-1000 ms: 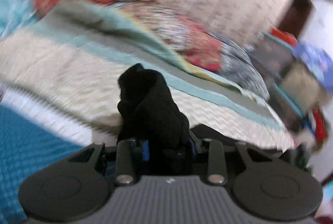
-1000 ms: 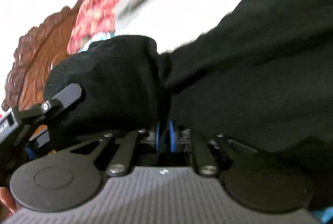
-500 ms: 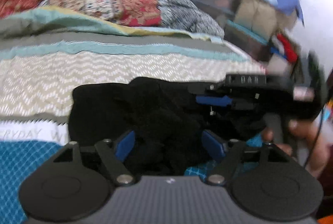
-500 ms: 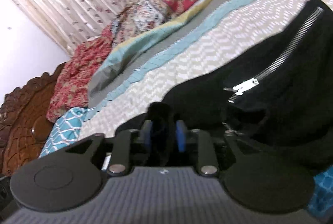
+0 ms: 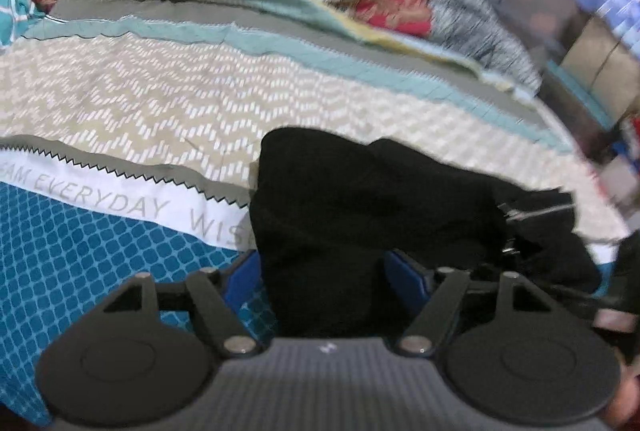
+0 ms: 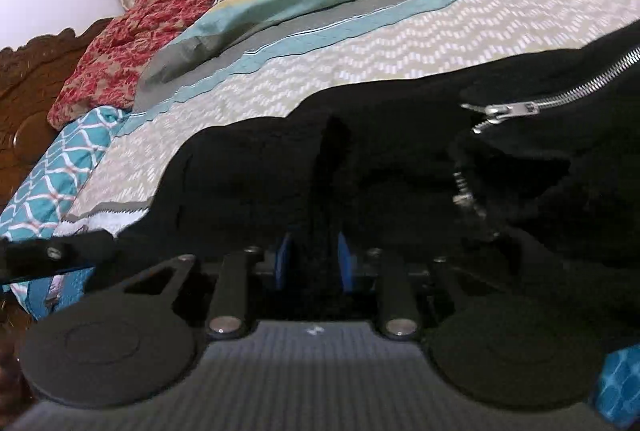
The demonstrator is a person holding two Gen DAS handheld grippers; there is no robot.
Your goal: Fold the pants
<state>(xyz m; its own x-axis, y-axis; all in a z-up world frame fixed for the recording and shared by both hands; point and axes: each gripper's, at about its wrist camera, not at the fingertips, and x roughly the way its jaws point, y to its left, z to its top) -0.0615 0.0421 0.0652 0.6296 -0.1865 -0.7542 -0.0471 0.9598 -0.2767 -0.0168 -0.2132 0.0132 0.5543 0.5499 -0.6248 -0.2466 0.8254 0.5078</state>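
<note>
The black pants [image 5: 360,207] lie bunched on the bed, with a silver zipper [image 6: 560,95] showing in the right wrist view. My left gripper [image 5: 324,271] is open, its blue pads [image 5: 244,275] spread wide on either side of the black cloth, low over the blue bedspread. My right gripper [image 6: 314,263] has its blue pads [image 6: 285,261] a short way apart with a fold of the pants [image 6: 320,171] between them; I cannot tell whether they press on it. The left gripper's finger [image 6: 60,255] shows at the left edge of the right wrist view.
The bed has a patterned cover [image 5: 160,99] in beige, grey, teal and blue, with printed words. Red floral bedding [image 6: 132,43] is piled at the far side. A carved wooden headboard [image 6: 24,99] stands at left. Shelves with clutter [image 5: 592,31] stand beyond the bed.
The left gripper opened from its grip on the black cloth and the pants now rest on the bed. The right gripper's pads have spread slightly apart.
</note>
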